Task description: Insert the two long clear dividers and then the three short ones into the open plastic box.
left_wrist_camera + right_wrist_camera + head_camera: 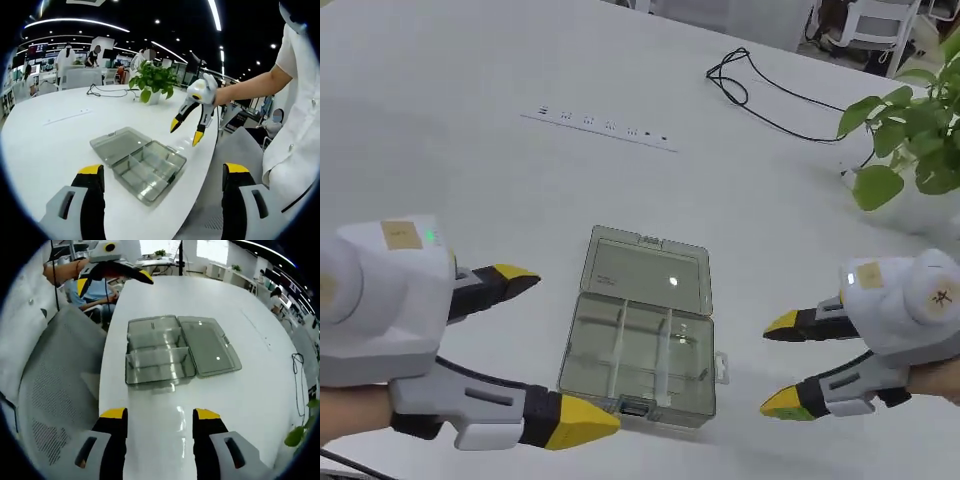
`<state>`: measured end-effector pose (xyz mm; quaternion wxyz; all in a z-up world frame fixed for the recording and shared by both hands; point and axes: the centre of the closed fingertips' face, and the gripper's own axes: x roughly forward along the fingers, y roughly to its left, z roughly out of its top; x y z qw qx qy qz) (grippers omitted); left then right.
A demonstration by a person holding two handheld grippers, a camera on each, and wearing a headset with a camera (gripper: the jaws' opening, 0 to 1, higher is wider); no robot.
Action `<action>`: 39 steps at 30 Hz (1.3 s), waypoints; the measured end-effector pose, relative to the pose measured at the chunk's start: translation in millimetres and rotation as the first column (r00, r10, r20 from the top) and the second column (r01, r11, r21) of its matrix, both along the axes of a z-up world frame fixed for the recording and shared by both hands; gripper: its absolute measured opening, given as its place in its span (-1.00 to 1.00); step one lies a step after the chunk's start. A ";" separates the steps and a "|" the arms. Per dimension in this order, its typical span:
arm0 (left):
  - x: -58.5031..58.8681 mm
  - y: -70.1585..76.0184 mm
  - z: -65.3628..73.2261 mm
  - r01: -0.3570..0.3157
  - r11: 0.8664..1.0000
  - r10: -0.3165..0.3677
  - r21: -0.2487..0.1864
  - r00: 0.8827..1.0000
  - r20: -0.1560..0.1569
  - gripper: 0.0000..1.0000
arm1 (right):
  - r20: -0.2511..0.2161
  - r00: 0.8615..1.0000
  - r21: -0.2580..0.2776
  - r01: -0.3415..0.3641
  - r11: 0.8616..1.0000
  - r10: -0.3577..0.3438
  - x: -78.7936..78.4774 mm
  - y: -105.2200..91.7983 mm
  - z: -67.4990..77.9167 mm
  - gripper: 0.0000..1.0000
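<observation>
Here, one open box (645, 265), two dividers (617, 345) inside, left hand-held gripper (575, 350) spread, right hand-held gripper (765, 370) spread

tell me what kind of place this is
Probably an open-plan office: a long white table with a built-in socket strip, a mesh chair, a plant, and more people behind under strip lights.

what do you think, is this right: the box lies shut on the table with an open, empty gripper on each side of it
Not quite: the box lies open, its lid folded back flat, as the head view shows. The rest holds: it is on the table, with the left gripper and right gripper open and empty on either side.
</observation>
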<state>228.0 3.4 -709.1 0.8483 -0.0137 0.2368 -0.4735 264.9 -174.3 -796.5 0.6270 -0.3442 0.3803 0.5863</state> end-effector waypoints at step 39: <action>5.2 7.4 -18.0 0.014 1.000 -0.014 0.020 1.000 -0.012 1.00 | 0.013 0.981 -0.225 -0.184 0.957 0.192 12.6 -19.6 -59.5 -0.33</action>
